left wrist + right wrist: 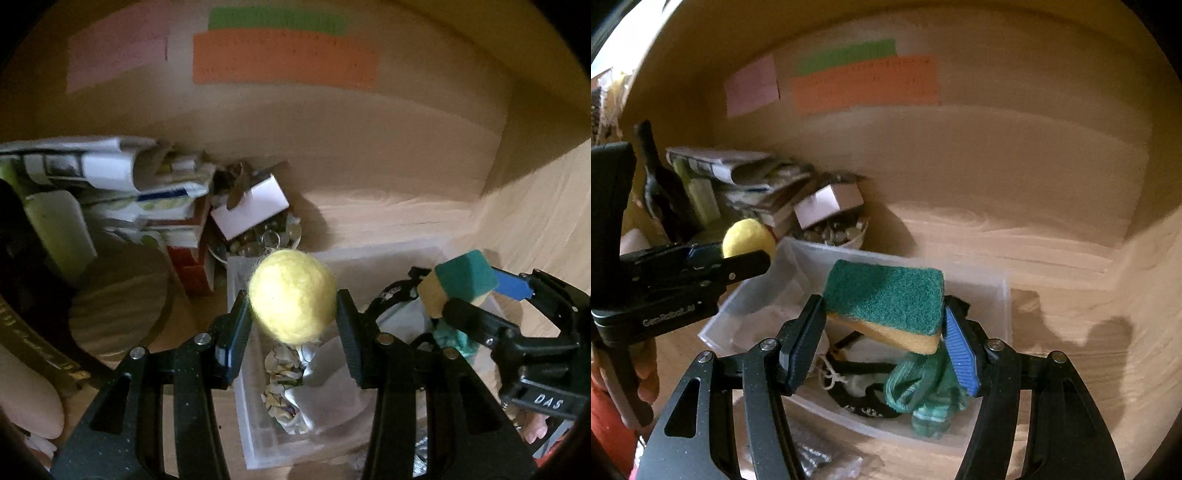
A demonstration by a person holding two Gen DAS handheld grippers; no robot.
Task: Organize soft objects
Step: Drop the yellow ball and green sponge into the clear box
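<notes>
Yellow felt ball (292, 294) sat clamped between jaws of left gripper (293, 314), held above clear plastic bin (258, 435). Right gripper (882, 325) gripped green-and-yellow sponge (886, 299) by its ends, over same bin. Green cloth (923, 384) and black strap (864, 369) lay inside.

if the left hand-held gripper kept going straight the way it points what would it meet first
Probably the clear plastic bin below: the left hand-held gripper, shut on the yellow felt ball, points down into it, likely onto the crumpled cloth. Depth is unclear.
</notes>
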